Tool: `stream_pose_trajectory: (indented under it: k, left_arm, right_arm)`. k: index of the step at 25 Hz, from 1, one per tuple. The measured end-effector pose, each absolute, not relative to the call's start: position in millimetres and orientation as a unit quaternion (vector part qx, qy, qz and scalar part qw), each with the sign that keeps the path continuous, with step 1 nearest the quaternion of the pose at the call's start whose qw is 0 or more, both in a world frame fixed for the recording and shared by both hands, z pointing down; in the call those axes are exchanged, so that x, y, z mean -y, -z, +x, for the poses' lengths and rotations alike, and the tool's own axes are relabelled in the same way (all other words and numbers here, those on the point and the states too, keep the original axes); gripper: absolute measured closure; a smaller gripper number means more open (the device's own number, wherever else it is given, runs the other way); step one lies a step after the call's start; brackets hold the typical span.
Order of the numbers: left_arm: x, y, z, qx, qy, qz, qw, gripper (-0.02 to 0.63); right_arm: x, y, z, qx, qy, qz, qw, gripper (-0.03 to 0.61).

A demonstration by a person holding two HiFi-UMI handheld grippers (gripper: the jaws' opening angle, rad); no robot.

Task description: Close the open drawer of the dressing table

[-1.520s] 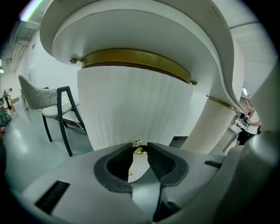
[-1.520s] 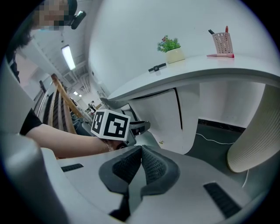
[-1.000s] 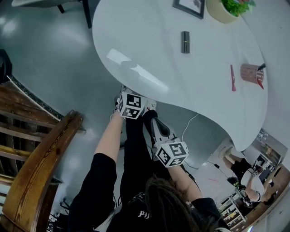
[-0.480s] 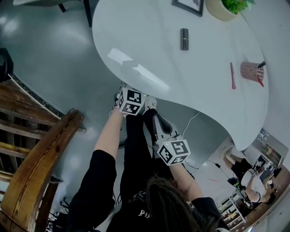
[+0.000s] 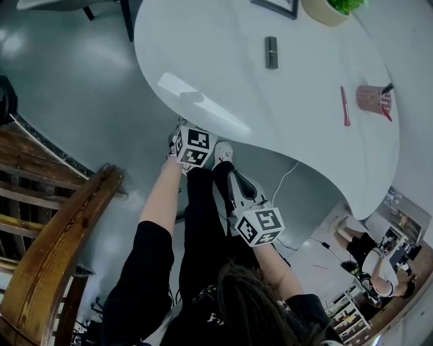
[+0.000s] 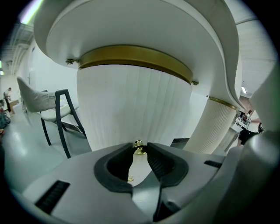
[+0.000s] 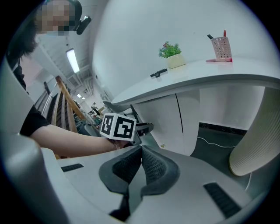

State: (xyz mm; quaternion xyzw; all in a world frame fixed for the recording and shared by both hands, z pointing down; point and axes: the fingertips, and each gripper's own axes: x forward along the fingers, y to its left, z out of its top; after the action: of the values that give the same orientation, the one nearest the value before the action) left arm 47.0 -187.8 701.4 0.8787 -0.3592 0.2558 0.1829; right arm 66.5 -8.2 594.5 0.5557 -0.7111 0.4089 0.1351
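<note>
The white dressing table (image 5: 270,115) fills the top of the head view. Both arms reach under its front edge. The left gripper's marker cube (image 5: 193,147) sits at that edge, and its jaws are hidden there. In the left gripper view the fluted white drawer front (image 6: 131,105) stands below a brass band (image 6: 135,54). My left gripper (image 6: 140,147) is shut on the small brass knob (image 6: 139,151) at its tips. My right gripper (image 7: 140,150) is shut and empty. It hangs back behind the left gripper's cube (image 7: 117,127). Its own cube (image 5: 257,226) lies nearer the body.
A wooden chair (image 5: 61,250) stands at the left. On the tabletop lie a dark tube (image 5: 271,52), a red pen (image 5: 345,107), a pink holder (image 5: 371,99) and a plant pot (image 5: 331,10). A second fluted pedestal (image 6: 216,127) and a dark-legged chair (image 6: 57,109) flank the drawer front.
</note>
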Motion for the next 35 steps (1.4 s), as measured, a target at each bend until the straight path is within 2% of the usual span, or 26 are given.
stream_pose_trajectory:
  k: [5,8,11,22,35]
  left_arm:
    - [188.6,-697.8,47.1,0.349,-0.256,0.878,0.205,0.487]
    - [185.4,-696.0,41.4,0.362,-0.268,0.870,0.201,0.448]
    - [168.3,-697.4,35.2,0.358,-0.287,0.863,0.212,0.437]
    - [111.8,-653.9,10.5,0.363,-0.317,0.846,0.228,0.435]
    - [76.3,-559.3,22.7,0.389,-0.292,0.844,0.224,0.436]
  right_arm:
    - [5.3,-589.6,62.0,0.720,-0.406,0.547,0.132,0.552]
    - [3.0,-588.1,62.1,0.724,-0.411,0.537,0.135,0.551]
    - [0.9,-582.6,65.0,0.725,-0.414,0.533,0.136,0.551]
    - [19.1,-547.5,85.9,0.741,-0.389,0.532,0.127,0.551]
    - [37.4,-499.8,100.7,0.788,-0.335,0.499,0.135,0.551]
